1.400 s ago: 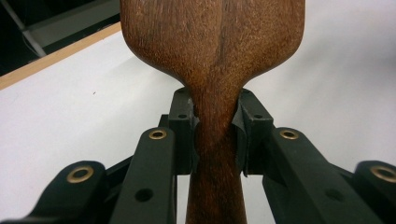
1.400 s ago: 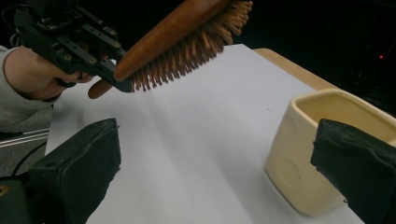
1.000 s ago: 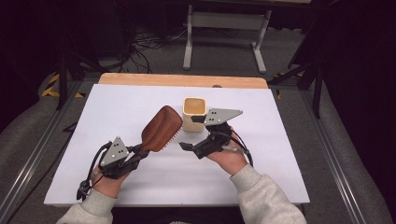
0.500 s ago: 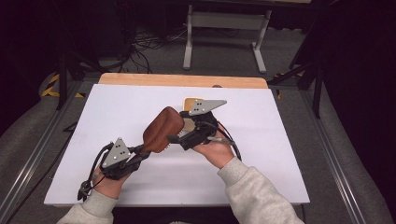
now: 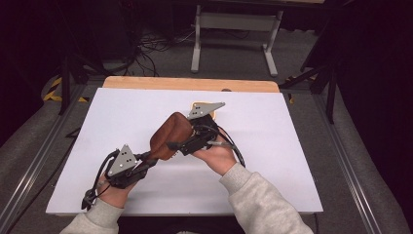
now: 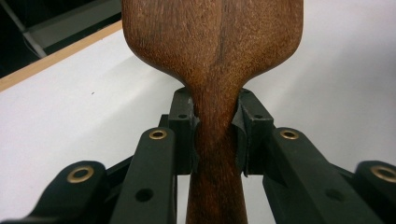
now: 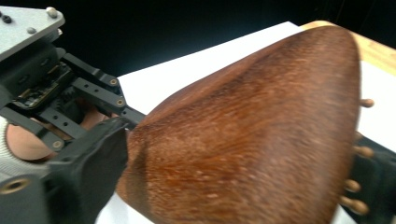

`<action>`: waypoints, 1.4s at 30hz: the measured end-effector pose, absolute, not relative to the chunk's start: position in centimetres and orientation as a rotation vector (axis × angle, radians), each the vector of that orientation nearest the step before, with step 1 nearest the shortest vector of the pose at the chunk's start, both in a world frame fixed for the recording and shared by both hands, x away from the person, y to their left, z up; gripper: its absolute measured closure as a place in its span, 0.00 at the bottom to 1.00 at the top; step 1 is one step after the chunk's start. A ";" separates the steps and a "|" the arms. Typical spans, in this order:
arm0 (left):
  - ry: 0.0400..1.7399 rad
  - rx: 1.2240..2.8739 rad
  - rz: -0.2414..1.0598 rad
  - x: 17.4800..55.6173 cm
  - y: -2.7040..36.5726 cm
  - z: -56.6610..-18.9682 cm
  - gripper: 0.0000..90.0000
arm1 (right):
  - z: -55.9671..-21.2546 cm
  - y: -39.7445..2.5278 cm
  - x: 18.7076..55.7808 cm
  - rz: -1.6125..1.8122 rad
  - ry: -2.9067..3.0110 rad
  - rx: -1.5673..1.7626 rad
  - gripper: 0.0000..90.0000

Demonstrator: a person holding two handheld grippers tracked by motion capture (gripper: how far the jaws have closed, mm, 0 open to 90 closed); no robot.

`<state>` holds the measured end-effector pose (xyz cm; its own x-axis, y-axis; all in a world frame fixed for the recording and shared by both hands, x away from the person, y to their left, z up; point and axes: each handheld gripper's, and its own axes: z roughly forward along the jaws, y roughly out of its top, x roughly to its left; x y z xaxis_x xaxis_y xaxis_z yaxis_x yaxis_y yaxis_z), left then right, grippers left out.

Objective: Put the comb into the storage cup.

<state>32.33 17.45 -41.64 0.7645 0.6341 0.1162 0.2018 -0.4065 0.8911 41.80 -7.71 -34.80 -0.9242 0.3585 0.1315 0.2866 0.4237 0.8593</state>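
Note:
A brown wooden hairbrush (image 5: 170, 134) is held off the white table, its head tilted up and away from me. My left gripper (image 5: 148, 161) is shut on the handle's neck, and the left gripper view shows both pads pressed against the narrow wood (image 6: 215, 135) under the wide head (image 6: 215, 56). My right gripper (image 5: 178, 145) has its jaws spread either side of the brush head (image 7: 252, 140), one jaw at the wooden edge and the other by the bristle tips (image 7: 355, 151). That view is blurred. The left gripper (image 7: 70, 88) shows behind the brush.
A tan cup (image 5: 196, 104) stands on the white table (image 5: 292, 146) just beyond the right gripper, mostly hidden by its grey plate. A wooden strip (image 5: 190, 84) runs along the far edge. A metal stand (image 5: 234, 29) and cables lie on the floor beyond.
My right gripper moved left from beside the cup to the brush head, and its jaws now straddle it. The left gripper kept hold of the handle, barely shifting.

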 end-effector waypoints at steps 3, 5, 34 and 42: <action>0.629 1.972 0.555 32.3 17.4 -41.7 0.81 | -34.7 -7.7 41.7 1.527 2.587 0.597 0.15; 0.628 1.977 0.547 32.3 17.4 -41.7 0.81 | -34.6 -7.9 41.7 1.547 2.590 0.613 0.19; 0.630 2.038 0.572 32.5 16.6 -42.3 0.79 | -32.9 -8.0 40.9 1.608 2.764 0.497 0.65; 0.633 2.026 0.546 32.6 16.6 -42.3 0.78 | -32.3 -7.7 40.3 1.568 2.757 0.451 0.67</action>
<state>32.61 16.63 -42.34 0.7698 0.6250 0.1297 0.2198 -0.4502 0.8655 40.32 -7.71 -32.35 -0.9585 0.2117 0.1910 0.2724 0.4817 0.8329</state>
